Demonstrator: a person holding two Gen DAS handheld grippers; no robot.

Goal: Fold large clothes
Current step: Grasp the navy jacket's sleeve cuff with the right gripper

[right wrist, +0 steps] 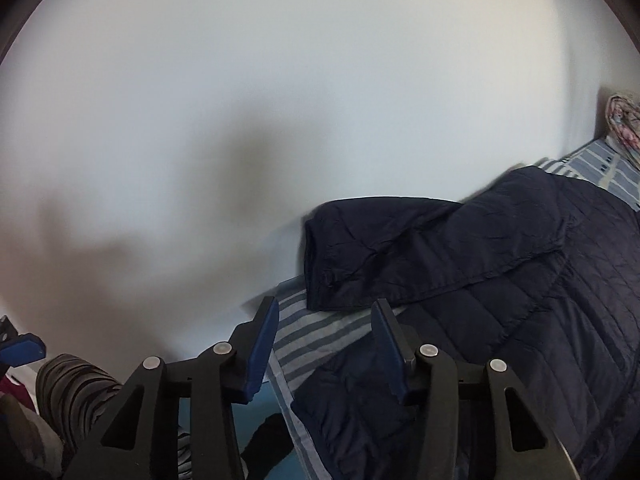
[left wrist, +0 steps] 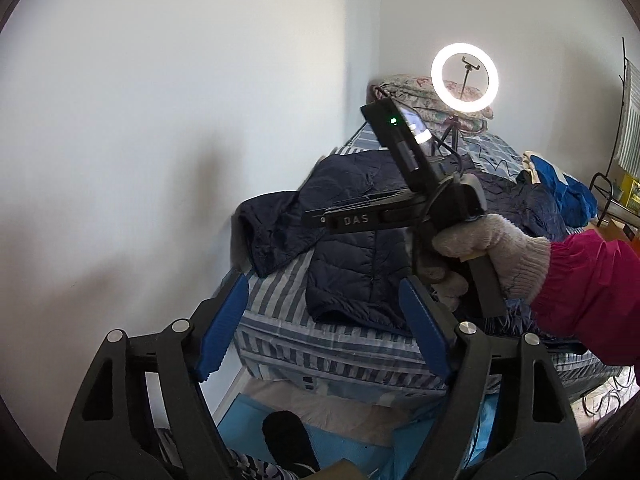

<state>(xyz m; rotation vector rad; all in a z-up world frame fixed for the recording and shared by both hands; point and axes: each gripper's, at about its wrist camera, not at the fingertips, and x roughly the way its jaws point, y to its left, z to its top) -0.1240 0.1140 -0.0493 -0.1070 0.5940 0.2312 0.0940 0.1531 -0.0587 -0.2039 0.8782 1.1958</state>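
A dark navy quilted jacket (left wrist: 352, 264) lies spread on the striped bed (left wrist: 320, 344), one sleeve (left wrist: 272, 232) lying out toward the wall. In the right wrist view the jacket (right wrist: 520, 320) fills the right side and its sleeve (right wrist: 380, 248) lies folded across it. My left gripper (left wrist: 324, 320) is open and empty, held in the air before the bed's foot. My right gripper (right wrist: 326, 344) is open and empty above the jacket's near corner. It also shows in the left wrist view (left wrist: 320, 214), held by a gloved hand (left wrist: 488, 256), with its jaws seen edge-on.
A white wall (left wrist: 160, 120) runs along the bed's left side. A lit ring light (left wrist: 465, 78) on a tripod and folded quilts (left wrist: 416, 96) stand at the bed's head. Blue clothing (left wrist: 560, 188) lies at the right. A blue floor mat (left wrist: 360, 448) lies below.
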